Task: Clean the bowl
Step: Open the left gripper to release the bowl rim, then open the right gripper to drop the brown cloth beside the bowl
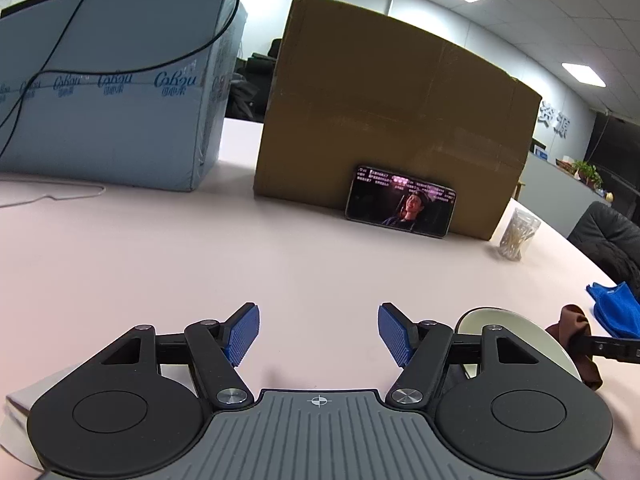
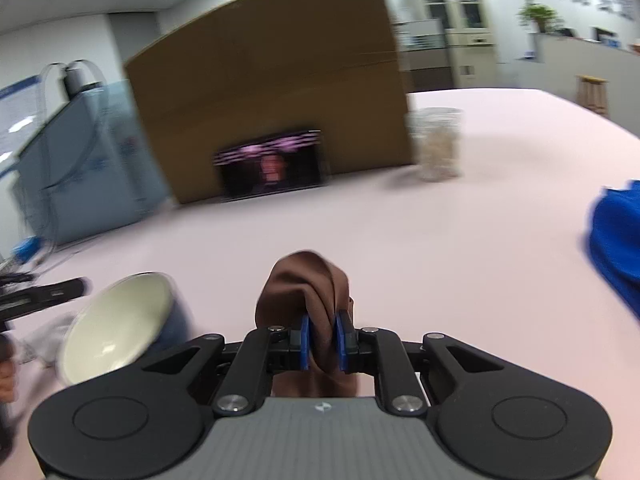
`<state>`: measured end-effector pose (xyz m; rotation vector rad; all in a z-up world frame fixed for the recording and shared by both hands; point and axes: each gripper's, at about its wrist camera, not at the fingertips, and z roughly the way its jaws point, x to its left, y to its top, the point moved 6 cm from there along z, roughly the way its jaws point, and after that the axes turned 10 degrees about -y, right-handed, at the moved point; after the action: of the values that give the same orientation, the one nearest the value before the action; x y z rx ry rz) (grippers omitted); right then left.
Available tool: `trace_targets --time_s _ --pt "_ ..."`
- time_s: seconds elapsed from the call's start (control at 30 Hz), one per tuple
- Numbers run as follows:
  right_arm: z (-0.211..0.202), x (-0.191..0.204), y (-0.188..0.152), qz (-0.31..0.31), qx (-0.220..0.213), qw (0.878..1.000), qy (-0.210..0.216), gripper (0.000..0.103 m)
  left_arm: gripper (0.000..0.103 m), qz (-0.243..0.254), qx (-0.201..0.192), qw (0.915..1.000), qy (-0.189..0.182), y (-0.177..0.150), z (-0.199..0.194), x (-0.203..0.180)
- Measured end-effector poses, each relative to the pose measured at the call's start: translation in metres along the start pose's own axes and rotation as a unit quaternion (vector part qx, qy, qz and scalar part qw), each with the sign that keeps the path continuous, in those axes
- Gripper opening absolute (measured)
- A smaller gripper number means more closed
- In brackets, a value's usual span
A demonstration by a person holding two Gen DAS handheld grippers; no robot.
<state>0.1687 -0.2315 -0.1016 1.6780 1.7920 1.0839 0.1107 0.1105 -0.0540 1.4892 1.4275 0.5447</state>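
Observation:
A bowl (image 2: 116,324), cream inside and dark blue outside, lies tilted on its side on the pink table, its opening facing my right gripper. In the left wrist view the bowl (image 1: 516,328) shows at the lower right, partly behind my left gripper's arm. My left gripper (image 1: 319,334) is open and empty, to the left of the bowl. My right gripper (image 2: 322,340) is shut on a brown cloth (image 2: 304,288), just right of the bowl. The cloth (image 1: 576,332) also shows in the left wrist view.
A cardboard box (image 1: 392,120) stands at the back with a phone (image 1: 400,202) leaning on it. A light blue box (image 1: 108,92) with a black cable stands at the left. A clear jar of sticks (image 1: 516,238) and a blue cloth (image 1: 616,312) lie at the right.

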Motion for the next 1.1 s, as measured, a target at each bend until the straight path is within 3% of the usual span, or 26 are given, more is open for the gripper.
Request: trace_targets --time_s 0.1,0.17,0.2,0.27,0.37,0.43,0.53,0.57,0.8,1.1 --pt "-0.010 0.017 0.002 -0.015 0.001 0.998 0.058 0.016 0.066 -0.001 0.004 1.0000 0.000 0.000 0.003 0.001" --pt "-0.017 0.021 0.002 -0.024 0.004 0.997 0.067 0.019 0.066 -0.002 0.007 1.0000 0.000 -0.001 0.004 0.002" --pt "-0.019 0.021 0.001 -0.034 0.008 0.998 0.059 0.024 0.067 -0.002 0.008 1.0000 0.000 -0.001 0.004 0.002" --pt "-0.021 0.019 -0.003 -0.058 0.015 0.998 0.030 0.044 0.068 -0.001 0.011 0.9999 0.000 -0.002 0.006 0.002" --pt "-0.025 0.015 -0.009 -0.092 0.023 0.995 -0.016 0.061 0.073 0.000 0.015 0.9999 0.000 -0.002 0.008 0.001" --pt "-0.030 0.011 -0.011 -0.108 0.022 0.993 -0.043 0.065 0.083 0.001 0.011 0.9999 0.002 -0.001 0.007 0.001" --pt "-0.037 0.001 -0.005 -0.097 -0.004 0.993 -0.069 0.091 0.096 0.002 -0.002 1.0000 0.009 0.003 0.005 0.002" --pt "-0.037 -0.003 -0.001 -0.090 -0.018 0.993 -0.079 0.094 0.098 0.004 -0.005 0.9999 0.011 0.005 0.004 0.002" --pt "-0.021 -0.046 0.016 -0.023 -0.082 0.984 -0.156 0.097 0.103 0.039 -0.021 0.9987 0.024 0.015 0.006 -0.003" --pt "0.012 -0.088 0.017 0.017 -0.046 0.977 -0.207 0.097 0.103 0.019 0.029 0.9975 0.062 0.005 0.029 0.010"
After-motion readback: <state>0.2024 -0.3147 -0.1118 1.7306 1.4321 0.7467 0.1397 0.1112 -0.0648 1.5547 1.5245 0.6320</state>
